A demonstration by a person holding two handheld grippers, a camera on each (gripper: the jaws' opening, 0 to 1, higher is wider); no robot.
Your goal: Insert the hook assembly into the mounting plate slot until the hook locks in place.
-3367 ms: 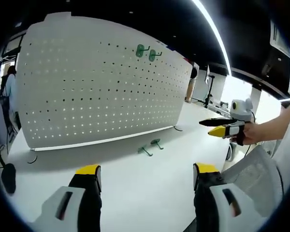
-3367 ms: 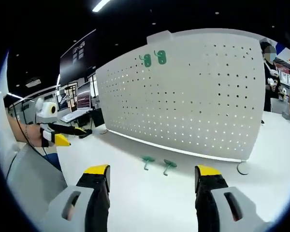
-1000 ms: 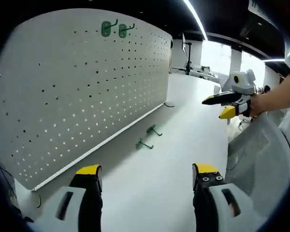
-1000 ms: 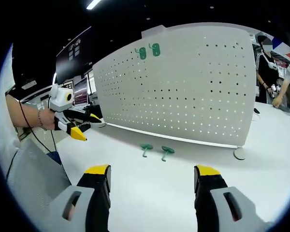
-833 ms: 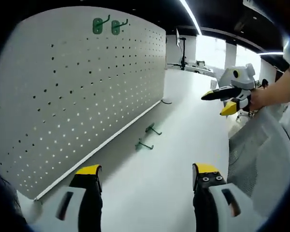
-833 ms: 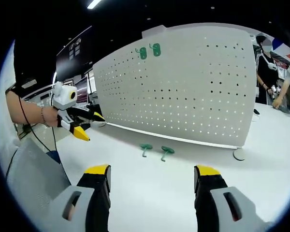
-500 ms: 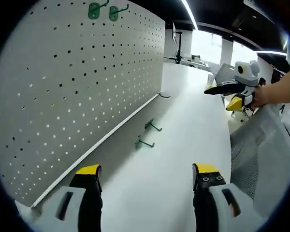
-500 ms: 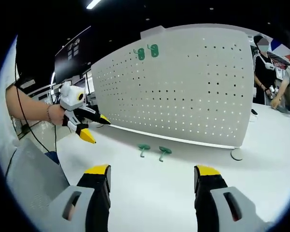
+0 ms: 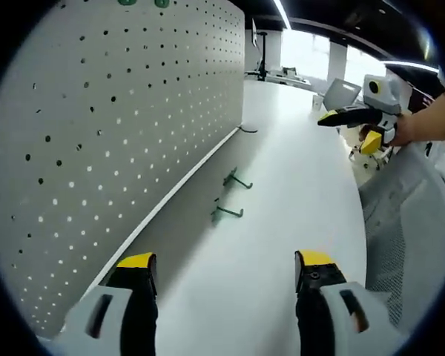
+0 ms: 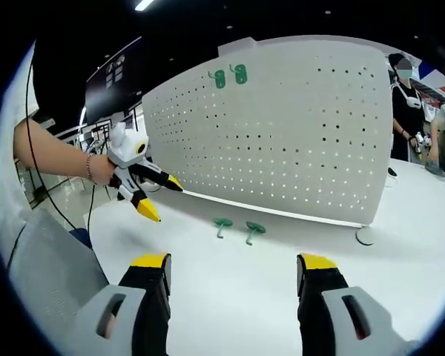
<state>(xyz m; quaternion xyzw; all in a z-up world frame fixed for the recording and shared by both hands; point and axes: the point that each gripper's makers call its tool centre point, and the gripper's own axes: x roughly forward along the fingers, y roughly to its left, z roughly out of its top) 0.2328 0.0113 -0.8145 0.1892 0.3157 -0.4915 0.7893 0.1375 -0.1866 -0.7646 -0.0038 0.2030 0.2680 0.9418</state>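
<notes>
In the left gripper view the camera has swung closer along the white perforated metal pegboard (image 9: 96, 133); the left gripper (image 9: 221, 267), jaws spread and empty, now faces the two loose green plastic hooks (image 9: 230, 196) on the white bench (image 9: 282, 222). In the right gripper view the left gripper (image 10: 157, 199) has advanced toward those hooks (image 10: 237, 228), while the right gripper (image 10: 233, 268) waits spread and empty; a pickup looks imminent.

White table (image 10: 230, 297) under a dark ceiling (image 10: 208, 30) with strip lights (image 9: 280, 11). Bright windows (image 9: 311, 55) at the far end. Monitors (image 10: 115, 78) at one side; people (image 10: 400, 111) stand at the other.
</notes>
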